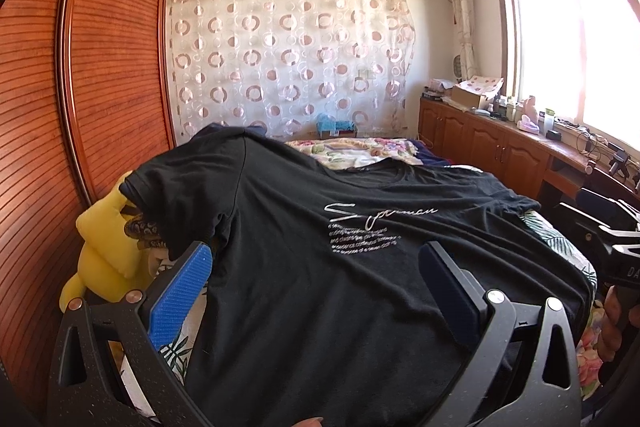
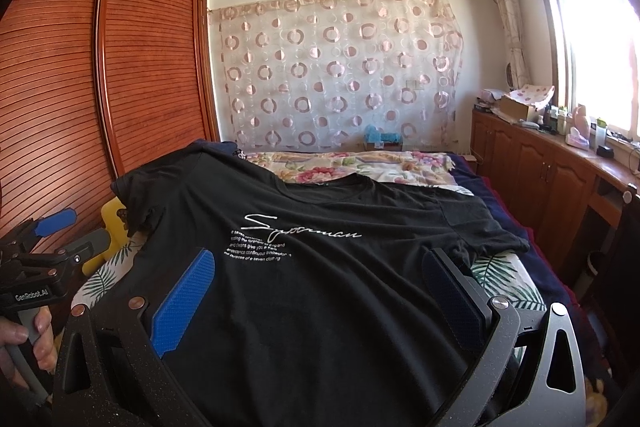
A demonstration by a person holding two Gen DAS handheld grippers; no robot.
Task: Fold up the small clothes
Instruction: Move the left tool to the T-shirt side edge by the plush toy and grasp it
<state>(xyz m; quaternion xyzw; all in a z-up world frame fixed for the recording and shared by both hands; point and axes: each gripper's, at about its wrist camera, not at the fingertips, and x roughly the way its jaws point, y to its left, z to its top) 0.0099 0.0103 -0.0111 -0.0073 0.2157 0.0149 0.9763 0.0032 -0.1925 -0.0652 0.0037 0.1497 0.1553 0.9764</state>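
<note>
Two wide-open, empty grippers, left gripper [image 1: 316, 267] and right gripper [image 2: 320, 275], above unfolded black cotton printed T-shirt [image 2: 320, 287] on bed [image 2: 504, 279]; every fold left.

You had a black short-sleeved T-shirt [image 1: 320, 267] spread face up across the bed, collar toward the far end and hem toward you. White script lettering with several lines of small print beneath it ran across its chest. The left sleeve rode up over a hump at the bed's edge; the right sleeve lay flat, slightly wrinkled.
</note>
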